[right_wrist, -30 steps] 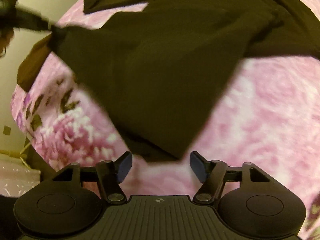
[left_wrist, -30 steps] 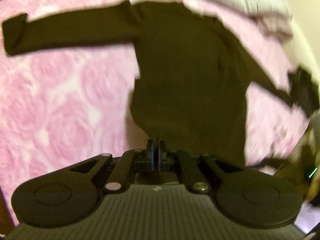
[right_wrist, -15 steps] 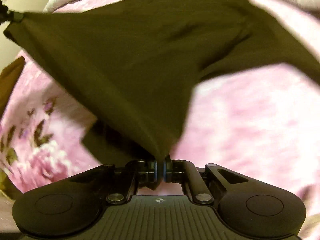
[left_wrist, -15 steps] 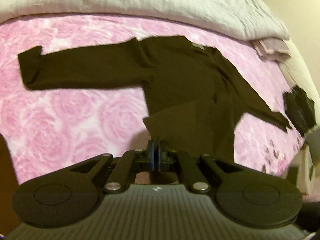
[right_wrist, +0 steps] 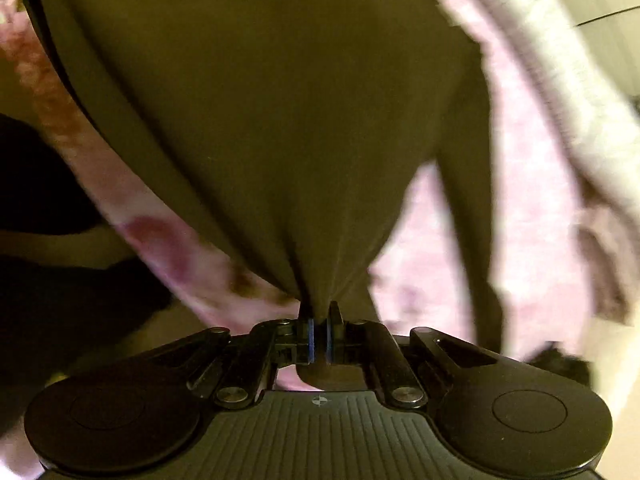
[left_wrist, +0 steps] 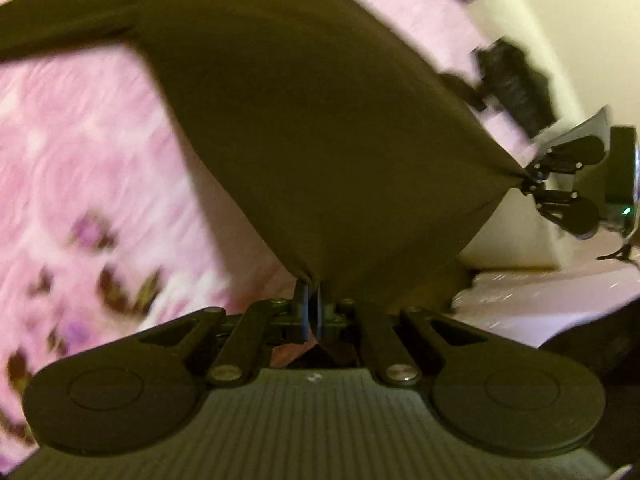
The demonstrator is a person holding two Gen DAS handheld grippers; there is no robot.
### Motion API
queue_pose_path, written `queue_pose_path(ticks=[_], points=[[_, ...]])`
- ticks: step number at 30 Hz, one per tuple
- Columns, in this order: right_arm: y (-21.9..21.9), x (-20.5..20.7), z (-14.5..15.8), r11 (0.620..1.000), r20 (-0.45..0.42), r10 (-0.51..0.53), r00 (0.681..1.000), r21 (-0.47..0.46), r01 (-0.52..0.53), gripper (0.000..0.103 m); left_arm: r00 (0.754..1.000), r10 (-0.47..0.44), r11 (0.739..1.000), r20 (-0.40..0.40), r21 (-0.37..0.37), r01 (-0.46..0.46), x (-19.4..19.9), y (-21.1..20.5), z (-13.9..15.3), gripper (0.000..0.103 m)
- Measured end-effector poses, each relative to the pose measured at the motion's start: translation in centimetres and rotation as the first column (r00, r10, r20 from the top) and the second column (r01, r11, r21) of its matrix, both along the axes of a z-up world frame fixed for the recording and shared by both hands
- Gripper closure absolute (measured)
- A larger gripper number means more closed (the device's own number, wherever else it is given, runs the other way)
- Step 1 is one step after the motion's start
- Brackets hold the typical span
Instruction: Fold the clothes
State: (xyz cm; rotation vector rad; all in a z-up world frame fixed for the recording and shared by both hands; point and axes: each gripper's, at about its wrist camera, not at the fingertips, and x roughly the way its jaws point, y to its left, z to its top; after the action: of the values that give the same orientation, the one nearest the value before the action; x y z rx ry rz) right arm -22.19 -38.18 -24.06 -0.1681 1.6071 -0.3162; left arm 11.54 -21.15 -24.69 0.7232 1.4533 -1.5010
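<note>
Left gripper (left_wrist: 313, 304) clamped on shirt (left_wrist: 320, 120) hem corner. Right gripper (right_wrist: 319, 322) clamped on opposite hem corner; also visible at right in left wrist view. Shirt stretched taut between both, lifted above pink floral bed (left_wrist: 80, 160); sleeve trailing at upper left.

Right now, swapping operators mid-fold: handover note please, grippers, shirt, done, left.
Left gripper: shut on a bottom corner of the dark long-sleeved shirt.
Right gripper: shut on the other bottom corner; also seen in the left wrist view at far right, with the hem pulled taut between the two.
Shirt: lower part lifted off the pink floral bedspread; a sleeve extends out at upper left. Views are motion-blurred.
Done: both hem corners gripped and raised.
Left: no fold visible yet; probably carry the hem toward the shoulders, then deal with the sleeves.
</note>
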Motion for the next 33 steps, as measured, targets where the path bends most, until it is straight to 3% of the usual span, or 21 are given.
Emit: queue_pose_path(ticks=[2, 5, 6, 9, 12, 15, 19, 23, 28, 31, 33], points=[[1.4, 0.7, -2.8, 0.998, 0.006, 0.005, 1.0, 0.066, -0.005, 0.094, 0.999, 0.0, 0.998, 0.045, 0.069, -0.003, 0.7, 1.3, -1.4, 0.102], [2.4, 1.5, -5.0, 0.985, 0.015, -0.022, 1.0, 0.173, 0.02, 0.055, 0.997, 0.004, 0.982, 0.078, 0.187, -0.019, 2.4, 2.6, -3.3, 0.101], [2.5, 1.6, -5.3, 0.979, 0.017, -0.04, 0.999, 0.203, 0.035, 0.053, 0.995, -0.009, 0.979, 0.099, 0.203, -0.012, 3.0, 3.0, -3.6, 0.1], [0.5, 1.3, -4.1, 0.966, 0.033, -0.128, 0.991, 0.232, 0.117, 0.051, 0.991, -0.018, 0.978, 0.133, 0.209, -0.01, 4.8, 3.0, -3.5, 0.093], [-3.3, 0.6, -2.5, 0.959, 0.067, -0.225, 0.972, 0.191, 0.209, 0.05, 0.986, -0.01, 0.987, 0.168, 0.157, -0.017, 6.7, 0.9, -2.5, 0.084], [-8.1, 0.3, -1.4, 0.953, 0.135, -0.289, 0.948, 0.133, 0.272, 0.049, 0.972, 0.003, 0.997, 0.233, 0.08, -0.022, 8.5, -2.9, -1.7, 0.081], [-16.9, 1.0, -1.0, 0.94, 0.234, -0.34, 0.911, 0.121, 0.319, 0.048, 0.937, 0.008, 0.999, 0.348, -0.032, 0.003, 10.2, -10.1, -0.7, 0.072], [-26.4, 2.7, -2.1, 0.952, 0.323, -0.303, 0.897, 0.14, 0.271, 0.048, 0.898, 0.025, 0.993, 0.439, -0.118, 0.03, 10.9, -18.3, -0.5, 0.069], [-36.9, 5.7, -4.4, 0.979, 0.4, -0.188, 0.897, 0.151, 0.138, 0.048, 0.831, -0.01, 0.981, 0.557, -0.154, 0.116, 10.8, -27.8, -2.3, 0.061], [-42.6, 8.1, -5.6, 0.978, 0.437, -0.184, 0.88, 0.173, 0.118, 0.048, 0.782, -0.027, 0.971, 0.623, -0.17, 0.168, 10.8, -33.4, -3.4, 0.06], [-45.7, 9.8, -7.0, 0.974, 0.451, -0.193, 0.871, 0.195, 0.115, 0.048, 0.771, -0.019, 0.968, 0.637, -0.181, 0.173, 11.2, -36.4, -4.7, 0.06]])
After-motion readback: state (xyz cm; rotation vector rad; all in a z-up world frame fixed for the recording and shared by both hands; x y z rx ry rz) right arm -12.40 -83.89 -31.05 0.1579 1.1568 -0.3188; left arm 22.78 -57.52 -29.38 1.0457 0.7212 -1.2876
